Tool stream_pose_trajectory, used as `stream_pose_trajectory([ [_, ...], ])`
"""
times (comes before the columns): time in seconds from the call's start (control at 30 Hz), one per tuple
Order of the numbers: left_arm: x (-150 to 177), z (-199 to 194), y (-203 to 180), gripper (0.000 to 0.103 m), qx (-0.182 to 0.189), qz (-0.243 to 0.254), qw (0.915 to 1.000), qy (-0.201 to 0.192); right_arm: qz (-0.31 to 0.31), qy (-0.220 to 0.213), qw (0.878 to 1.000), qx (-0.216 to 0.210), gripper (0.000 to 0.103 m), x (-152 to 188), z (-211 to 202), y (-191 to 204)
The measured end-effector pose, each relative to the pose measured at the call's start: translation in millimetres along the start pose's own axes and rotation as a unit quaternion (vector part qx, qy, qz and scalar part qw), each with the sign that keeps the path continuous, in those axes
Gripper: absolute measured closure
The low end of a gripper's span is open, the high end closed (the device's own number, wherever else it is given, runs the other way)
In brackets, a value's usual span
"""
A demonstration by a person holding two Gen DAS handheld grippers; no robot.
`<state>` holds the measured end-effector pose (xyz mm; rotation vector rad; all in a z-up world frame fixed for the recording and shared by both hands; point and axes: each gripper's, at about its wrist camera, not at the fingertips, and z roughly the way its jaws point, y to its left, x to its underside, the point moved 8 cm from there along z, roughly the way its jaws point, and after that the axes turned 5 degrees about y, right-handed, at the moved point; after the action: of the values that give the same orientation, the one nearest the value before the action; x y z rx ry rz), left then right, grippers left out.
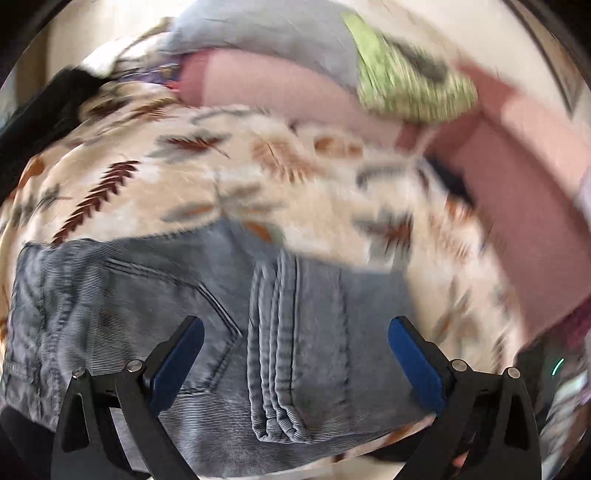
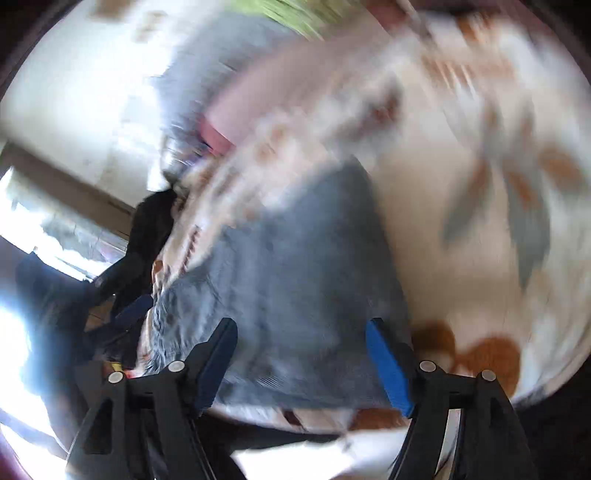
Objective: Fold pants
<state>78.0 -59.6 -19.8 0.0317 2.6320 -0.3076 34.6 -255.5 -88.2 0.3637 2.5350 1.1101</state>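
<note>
Grey-blue denim pants [image 1: 207, 317] lie folded on a cream bedspread with a leaf pattern [image 1: 221, 177]; a back pocket and stacked hem edges show. My left gripper [image 1: 295, 328] is open above the pants, with nothing between its blue pads. In the blurred right wrist view the pants [image 2: 295, 266] lie ahead, and my right gripper [image 2: 301, 328] is open over their near edge, holding nothing.
A pink pillow [image 1: 280, 88], a grey pillow [image 1: 266, 29] and a green patterned cloth [image 1: 406, 81] lie at the far side of the bed. A dark garment [image 1: 40, 107] lies at the far left. A bright window [image 2: 44, 229] is to the left.
</note>
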Motion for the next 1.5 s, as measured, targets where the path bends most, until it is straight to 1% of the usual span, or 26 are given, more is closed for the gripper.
stream_pose_trajectory([
  [0.07, 30, 50, 4, 0.003, -0.063, 0.037, 0.9939, 0.082, 0.019, 0.0, 0.999, -0.031, 0.028, -8, -10, -1],
  [0.1, 41, 65, 8, 0.0, -0.079, 0.048, 0.9908, 0.1, 0.019, -0.009, 0.999, -0.043, 0.028, -17, -20, 2],
  [0.13, 40, 60, 4, 0.0, -0.093, 0.073, 0.9917, 0.05, 0.018, -0.019, 0.998, -0.055, 0.028, -27, -29, 6],
  [0.17, 41, 57, 2, 0.0, -0.101, 0.081, 0.9902, 0.052, 0.015, -0.024, 0.997, -0.066, 0.028, -36, -35, 12],
  [0.23, 41, 52, -3, 0.001, -0.087, 0.069, 0.992, 0.06, 0.012, -0.029, 0.995, -0.093, 0.028, -54, -43, 25],
  [0.37, 31, 30, -10, 0.001, -0.079, 0.068, 0.9945, 0.013, 0.008, 0.015, 0.989, -0.146, 0.028, -91, -9, 52],
  [0.43, 29, 31, -11, 0.001, -0.077, 0.074, 0.9943, 0.009, 0.003, 0.035, 0.991, -0.133, 0.028, -108, 23, 45],
  [0.5, 40, 52, -2, 0.001, -0.095, 0.072, 0.9919, 0.043, 0.024, 0.063, 0.994, -0.082, 0.028, -113, 56, 15],
  [0.53, 49, 66, 4, 0.0, -0.099, 0.068, 0.9907, 0.064, 0.042, 0.073, 0.994, -0.068, 0.036, -111, 65, 0],
  [0.57, 48, 64, 4, 0.0, -0.094, 0.07, 0.9925, 0.036, 0.046, 0.059, 0.994, -0.077, 0.038, -112, 60, -2],
  [0.7, 53, 64, 4, 0.0, -0.089, 0.076, 0.9927, 0.03, -0.006, 0.039, 0.997, -0.061, 0.037, -98, 20, 22],
  [0.8, 56, 64, 6, 0.0, -0.086, 0.08, 0.9928, 0.024, 0.0, 0.034, 0.997, -0.068, 0.036, -74, -2, 25],
  [0.87, 54, 62, 8, 0.0, -0.085, 0.081, 0.9929, 0.02, 0.011, 0.047, 0.996, -0.08, 0.032, -54, -5, 20],
  [0.93, 55, 60, 8, 0.0, -0.083, 0.083, 0.9929, 0.018, 0.023, 0.082, 0.995, -0.046, 0.031, -29, 14, -3],
  [1.03, 50, 55, 3, 0.0, -0.081, 0.082, 0.993, 0.025, 0.065, 0.067, 0.992, -0.079, 0.034, -30, 14, -13],
  [1.1, 48, 45, 5, 0.0, -0.071, 0.066, 0.9951, 0.019, 0.044, 0.046, 0.996, -0.066, 0.034, -35, 1, -1],
  [1.13, 45, 35, 7, 0.0, -0.064, 0.055, 0.9965, 0.003, 0.018, 0.039, 0.997, -0.066, 0.033, -34, -6, 10],
  [1.2, 43, 25, 10, 0.0, -0.06, 0.044, 0.9971, -0.012, -0.005, 0.051, 0.996, -0.073, 0.033, -27, -6, 21],
  [1.23, 45, 27, 12, 0.0, -0.059, 0.041, 0.9974, -0.006, -0.007, 0.059, 0.996, -0.066, 0.032, -23, -1, 18],
  [1.27, 48, 34, 14, 0.0, -0.063, 0.04, 0.9972, 0.007, 0.002, 0.077, 0.996, -0.039, 0.031, -13, 12, 2],
  [1.3, 54, 46, 16, 0.0, -0.073, 0.044, 0.9959, 0.03, 0.013, 0.087, 0.995, -0.039, 0.032, -9, 22, -7],
  [1.33, 59, 55, 15, 0.0, -0.093, 0.067, 0.9926, 0.039, 0.018, 0.074, 0.996, -0.054, 0.033, -10, 22, -10],
  [1.37, 58, 50, 10, 0.0, -0.104, 0.09, 0.9905, 0.01, 0.023, 0.075, 0.995, -0.056, 0.033, -11, 20, -10],
  [1.4, 59, 47, 8, 0.0, -0.108, 0.093, 0.9897, 0.011, 0.025, 0.075, 0.995, -0.055, 0.033, -13, 16, -6],
  [1.43, 60, 44, 8, 0.0, -0.098, 0.083, 0.9915, 0.018, 0.021, 0.07, 0.996, -0.051, 0.033, -15, 12, -2],
  [1.5, 56, 34, 7, 0.0, -0.068, 0.058, 0.996, 0.008, -0.004, 0.057, 0.997, -0.048, 0.033, -18, 3, 10],
])
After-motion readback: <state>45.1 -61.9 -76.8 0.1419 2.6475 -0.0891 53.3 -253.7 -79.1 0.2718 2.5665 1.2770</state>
